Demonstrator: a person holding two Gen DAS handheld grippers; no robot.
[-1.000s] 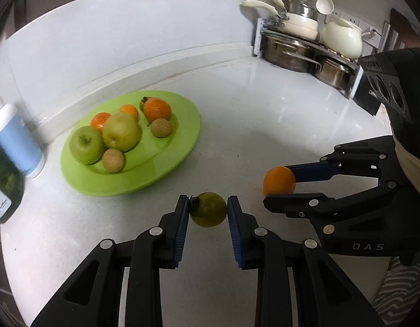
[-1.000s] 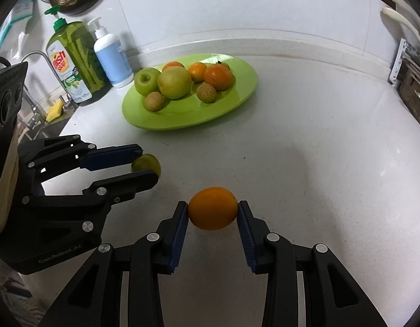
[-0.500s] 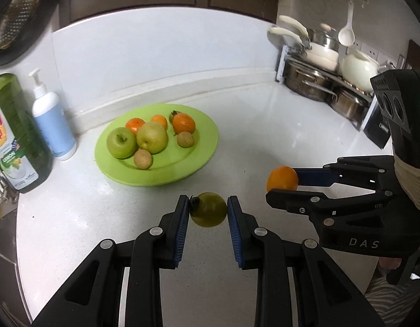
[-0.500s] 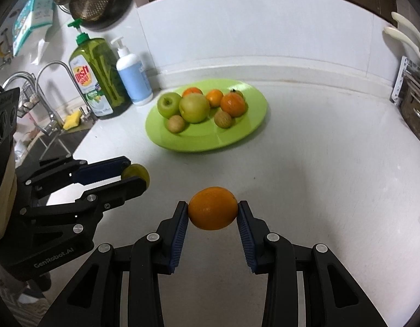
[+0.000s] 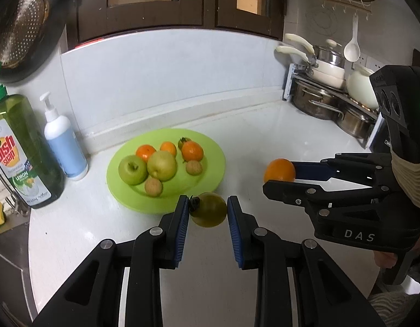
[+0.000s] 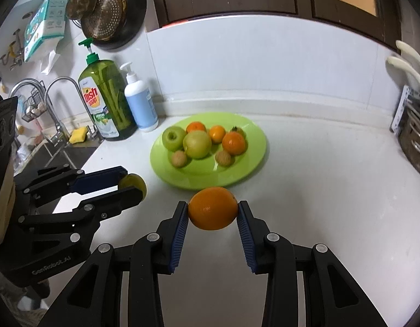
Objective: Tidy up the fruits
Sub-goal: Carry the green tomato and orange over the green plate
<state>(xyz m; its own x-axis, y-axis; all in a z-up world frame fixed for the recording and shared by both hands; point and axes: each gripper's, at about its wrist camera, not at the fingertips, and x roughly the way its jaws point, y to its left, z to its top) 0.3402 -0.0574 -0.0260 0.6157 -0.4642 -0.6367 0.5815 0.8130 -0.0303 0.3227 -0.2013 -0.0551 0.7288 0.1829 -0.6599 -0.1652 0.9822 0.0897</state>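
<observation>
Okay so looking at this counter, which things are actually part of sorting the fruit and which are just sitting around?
Part of the job:
- orange held in the right gripper
- greenish tomato held in the left gripper
- green plate with the fruit already on it

Just lying about:
- dish soap bottle
- white pump bottle
- pots on the rack
- hanging strainer
- yellow sponge

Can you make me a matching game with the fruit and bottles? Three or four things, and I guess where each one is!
Things:
1. orange
2. green tomato
3. apple
4. soap bottle

Places:
A. on the green plate
B. in the left gripper
C. by the sink tap
D. in the right gripper

Pairs: 1-D, 2-B, 3-A, 4-C
</observation>
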